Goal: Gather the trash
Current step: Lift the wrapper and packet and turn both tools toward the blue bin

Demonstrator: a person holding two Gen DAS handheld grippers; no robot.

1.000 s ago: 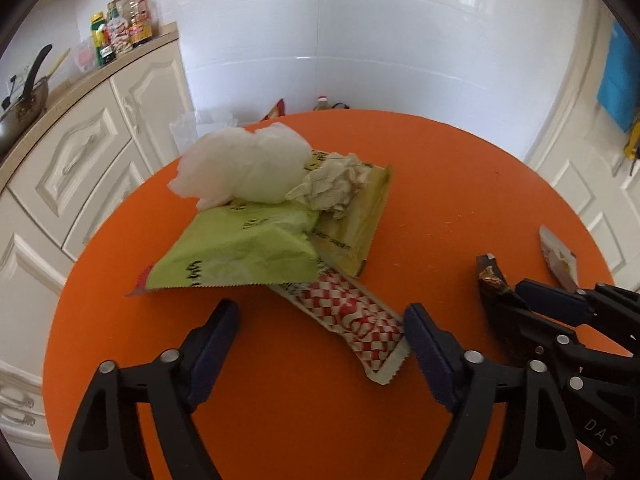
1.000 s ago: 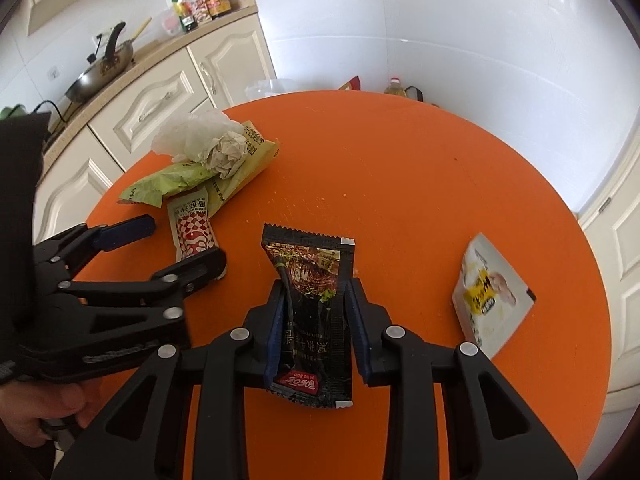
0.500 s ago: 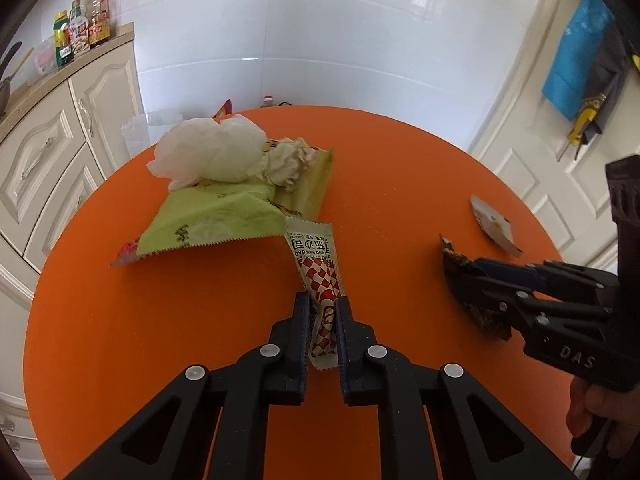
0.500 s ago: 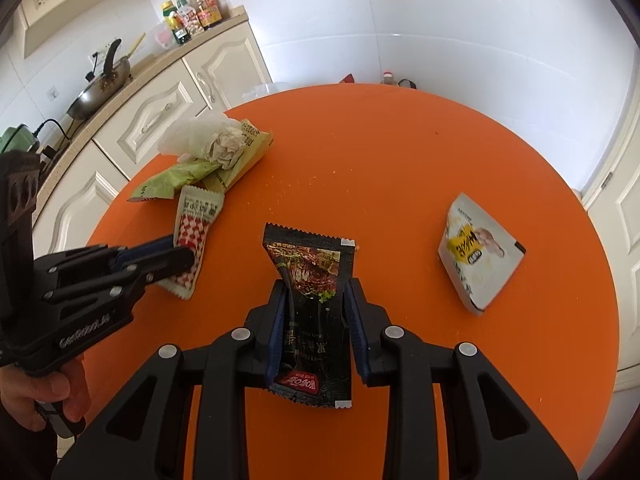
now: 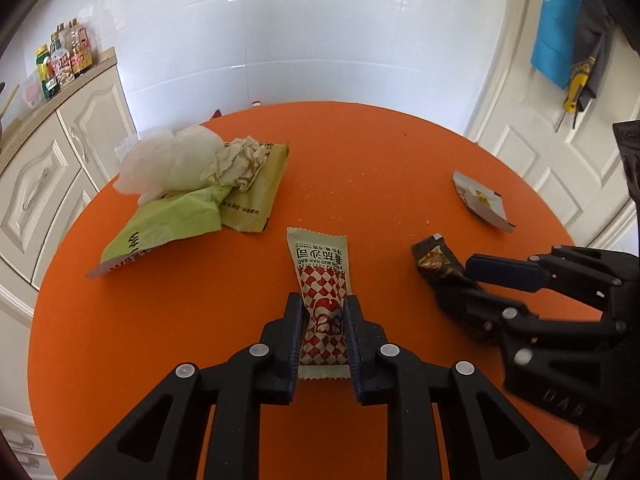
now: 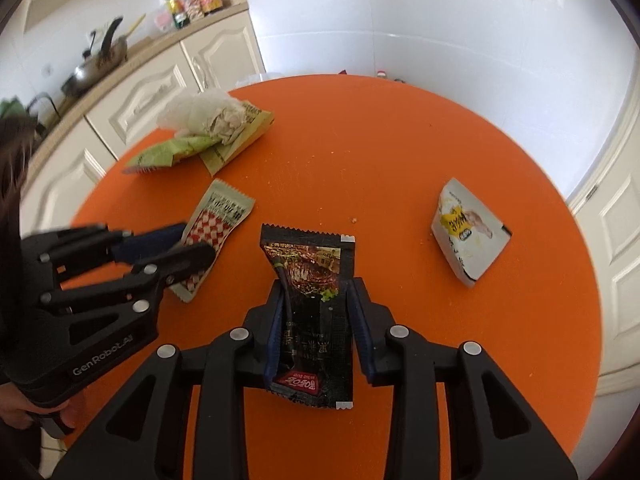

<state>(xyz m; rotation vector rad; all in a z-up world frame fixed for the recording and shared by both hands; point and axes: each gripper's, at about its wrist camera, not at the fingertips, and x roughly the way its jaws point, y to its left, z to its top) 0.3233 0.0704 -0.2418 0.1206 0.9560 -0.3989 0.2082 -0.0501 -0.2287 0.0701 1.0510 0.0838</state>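
Observation:
My left gripper [image 5: 322,312] is shut on a red-and-white checked sachet [image 5: 320,276] and holds it just above the round orange table [image 5: 360,152]. My right gripper [image 6: 316,300] is shut on a black snack wrapper [image 6: 310,276]; both also show in the left wrist view [image 5: 436,260]. The left gripper with its sachet [image 6: 218,224] shows at left in the right wrist view. A white-and-yellow wrapper [image 6: 466,228] lies at the table's right. A pile of a green packet [image 5: 160,228], olive packet [image 5: 256,192], crumpled paper [image 5: 236,162] and white plastic bag [image 5: 168,160] lies at the back left.
White cabinets [image 5: 60,168] with bottles [image 5: 64,60] and a pan [image 6: 96,68] on the counter stand left of the table. A white tiled wall [image 5: 320,40] is behind. A white door [image 5: 552,152] with hanging cloths is at right. Crumbs dot the table.
My left gripper shut on the checked sachet and pulled it back away from the pile. My right gripper kept hold of the black wrapper and drew back slightly.

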